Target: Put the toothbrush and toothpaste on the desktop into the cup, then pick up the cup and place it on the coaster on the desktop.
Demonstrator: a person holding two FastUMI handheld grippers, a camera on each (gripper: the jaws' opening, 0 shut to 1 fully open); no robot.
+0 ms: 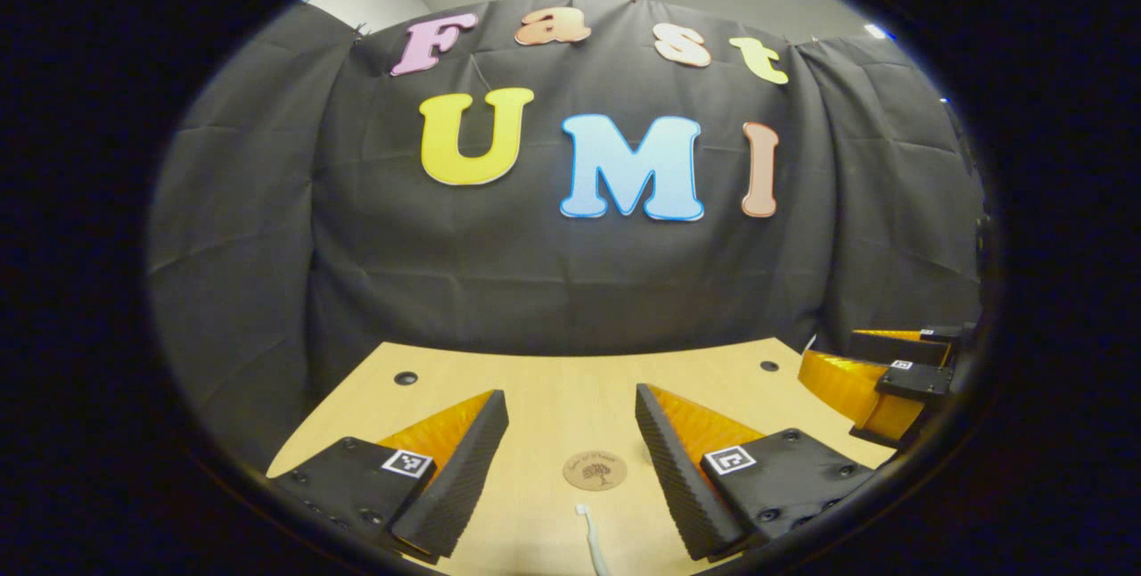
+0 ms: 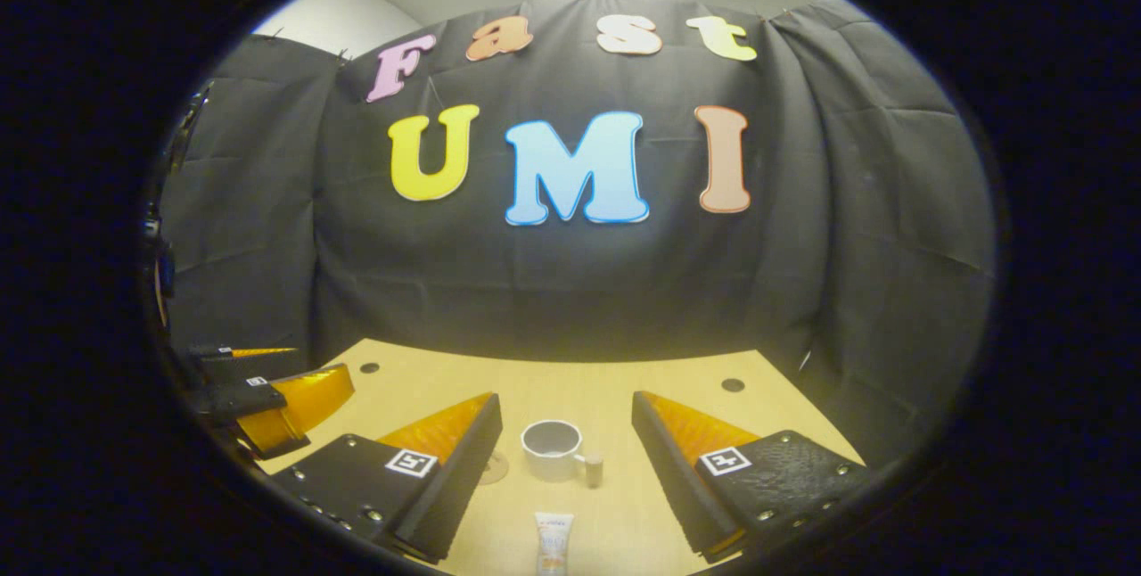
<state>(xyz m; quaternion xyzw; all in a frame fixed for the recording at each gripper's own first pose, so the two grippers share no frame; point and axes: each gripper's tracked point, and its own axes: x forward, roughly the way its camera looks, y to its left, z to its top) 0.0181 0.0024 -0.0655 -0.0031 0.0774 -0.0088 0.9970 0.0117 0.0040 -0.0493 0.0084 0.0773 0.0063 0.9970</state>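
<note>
Nothing of the task looked done yet. In the left gripper view the left gripper (image 1: 570, 460) hung over the desk (image 1: 553, 389) with its jaws wide and nothing between the pads; past them lay the round coaster (image 1: 595, 471), bare, and just nearer the camera the head and part of the handle of the white toothbrush (image 1: 589, 536), flat on the wood and running out of sight at the bottom. In the right gripper view the right gripper (image 2: 567, 456) was likewise spread wide and empty, pointed at the white cup (image 2: 553, 449), which stood upright on the desk with its handle toward the right and seemed to hold nothing. The toothpaste (image 2: 554, 542) lay flat just in front of the cup, between the two fingers but touched by neither. A sliver of the coaster showed left of the cup, partly behind the left finger of that gripper, near the cup but apart from it. So both items remained to be lifted and dropped into the cup, and the cup then carried onto the coaster; every step was still ahead, with each gripper apparently lined up on its own item.
</note>
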